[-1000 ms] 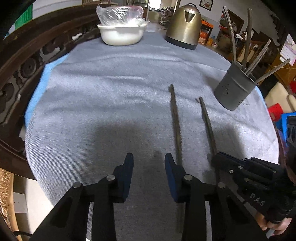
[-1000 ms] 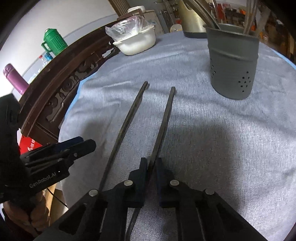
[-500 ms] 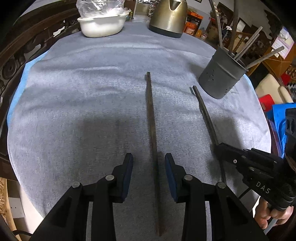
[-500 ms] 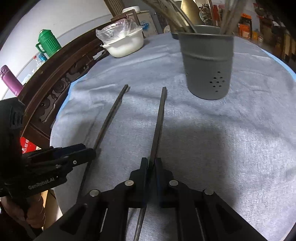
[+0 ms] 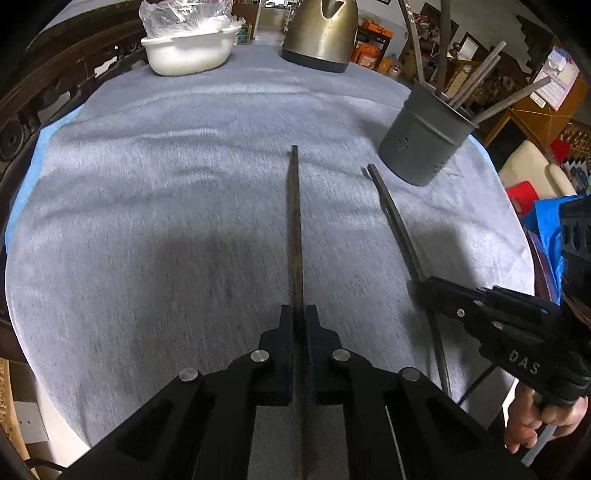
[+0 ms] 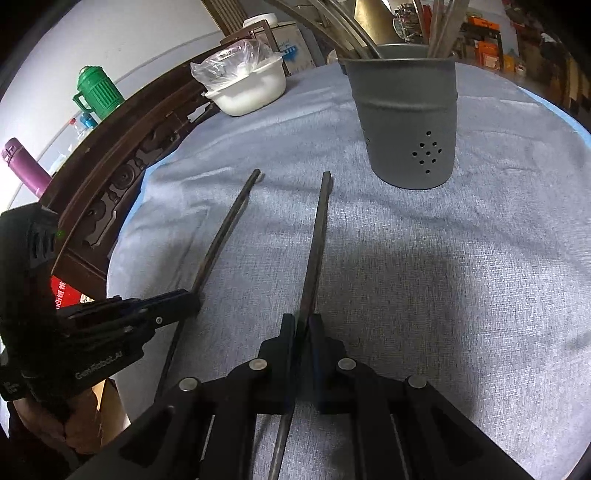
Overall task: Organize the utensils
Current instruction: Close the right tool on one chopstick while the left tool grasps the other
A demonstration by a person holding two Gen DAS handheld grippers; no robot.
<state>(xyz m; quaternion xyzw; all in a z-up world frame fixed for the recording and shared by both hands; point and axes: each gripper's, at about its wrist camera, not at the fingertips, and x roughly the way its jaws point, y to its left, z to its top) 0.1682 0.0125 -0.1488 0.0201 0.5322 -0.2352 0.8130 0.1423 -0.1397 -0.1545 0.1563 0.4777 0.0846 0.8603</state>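
Note:
Two long dark chopsticks lie on the grey tablecloth. My left gripper [image 5: 300, 312] is shut on the left chopstick [image 5: 295, 221], which points away down the middle of the left wrist view. My right gripper [image 6: 302, 320] is shut on the right chopstick [image 6: 316, 243]; it also shows in the left wrist view [image 5: 397, 225], with the right gripper [image 5: 424, 286] beside it. The left chopstick [image 6: 221, 240] and left gripper [image 6: 194, 302] show in the right wrist view. A grey perforated utensil holder [image 5: 424, 136] [image 6: 406, 122] with several utensils stands beyond the chopstick tips.
A white bowl with a plastic bag [image 5: 188, 48] [image 6: 247, 88] and a brass kettle [image 5: 319, 33] stand at the table's far side. A carved dark wooden rail [image 6: 122, 166] curves along the left. The table's near edge lies just under both grippers.
My left gripper was open around the left chopstick and has shut on it. My right gripper stays shut on its chopstick and has come a little nearer the holder.

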